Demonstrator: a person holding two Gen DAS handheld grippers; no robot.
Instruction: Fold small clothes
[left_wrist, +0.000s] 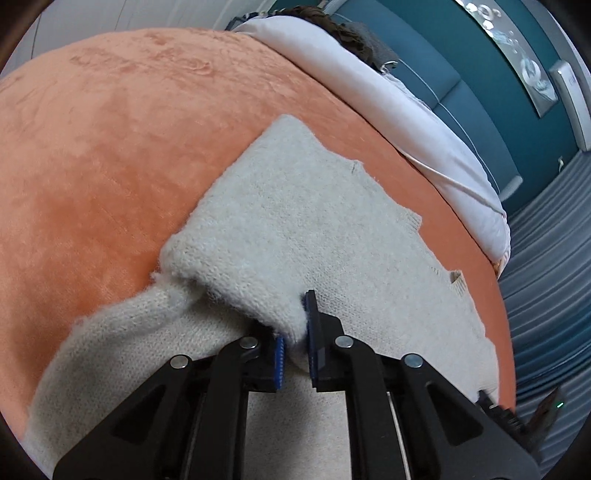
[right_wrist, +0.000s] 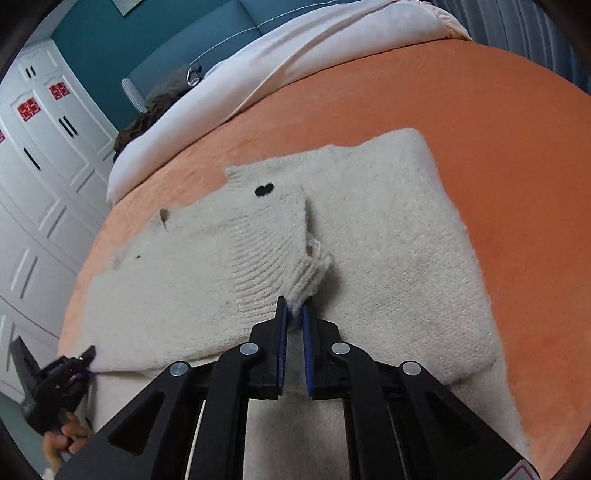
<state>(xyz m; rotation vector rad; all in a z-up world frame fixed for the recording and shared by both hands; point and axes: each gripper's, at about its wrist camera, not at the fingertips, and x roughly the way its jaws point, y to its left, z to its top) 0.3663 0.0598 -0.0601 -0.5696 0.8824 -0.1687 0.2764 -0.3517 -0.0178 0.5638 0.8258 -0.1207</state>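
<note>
Left wrist view showed a white duvet (left_wrist: 388, 110) and a teal headboard (left_wrist: 461, 85) beyond the orange blanket (left_wrist: 92, 147); nothing blocked the cream knit sweater (left_wrist: 295, 221) spread across it. The left gripper (left_wrist: 297, 332) pinched a folded-over edge of the sweater just ahead of its blue pads. In the right wrist view, the right gripper (right_wrist: 294, 314) clamped a ribbed cuff (right_wrist: 310, 273) lying on the sweater's middle, white wardrobe doors (right_wrist: 40, 155) standing off to the side.

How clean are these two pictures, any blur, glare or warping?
Left wrist view: heavy fisheye bulge bends the orange bedspread; the cream sweater is sharp, light is soft, with no glare. Right wrist view: same warping, dark corners, a small shadow beside the pinched ribbed hem, slight softness at the edges.
</note>
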